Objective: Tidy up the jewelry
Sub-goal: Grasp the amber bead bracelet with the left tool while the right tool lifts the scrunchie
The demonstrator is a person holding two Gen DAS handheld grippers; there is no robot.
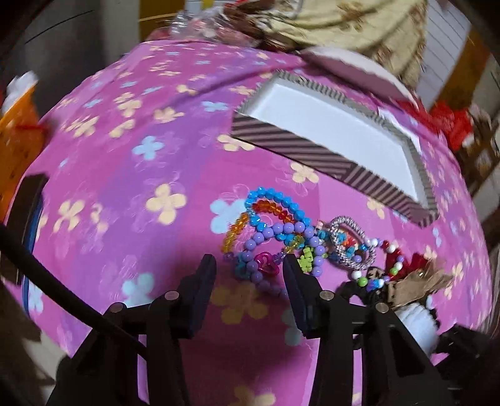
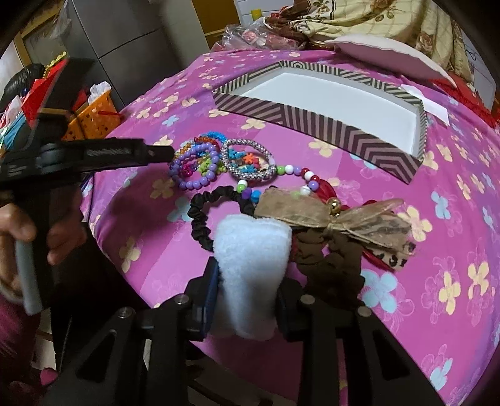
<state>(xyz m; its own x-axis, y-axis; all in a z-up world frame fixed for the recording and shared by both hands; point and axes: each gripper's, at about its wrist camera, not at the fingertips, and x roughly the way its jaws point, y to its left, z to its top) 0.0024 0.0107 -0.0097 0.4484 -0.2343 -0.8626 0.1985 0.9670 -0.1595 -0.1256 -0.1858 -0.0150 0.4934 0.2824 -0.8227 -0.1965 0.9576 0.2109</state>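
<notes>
A heap of bead bracelets (image 1: 275, 231) lies on the pink flowered cloth (image 1: 125, 156): purple, blue and orange strands and a silver ring bracelet (image 1: 350, 240). My left gripper (image 1: 250, 268) is open, its fingers straddling the purple bracelet's near part. The heap also shows in the right wrist view (image 2: 200, 162), with the left gripper (image 2: 162, 153) beside it. My right gripper (image 2: 247, 281) is shut on a white fluffy scrunchie (image 2: 250, 256). A black scrunchie (image 2: 203, 218), a brown scrunchie (image 2: 328, 259) and a leopard ribbon bow (image 2: 343, 218) lie nearby. The striped box (image 2: 312, 125) stands open behind, its white inside empty.
A pale lid or plate (image 2: 384, 53) lies behind the box. An orange basket (image 2: 93, 115) stands off the table's left edge. A floral blanket (image 2: 375, 22) and plastic bags (image 2: 250, 34) lie at the back. A red thing (image 1: 453, 121) lies at right.
</notes>
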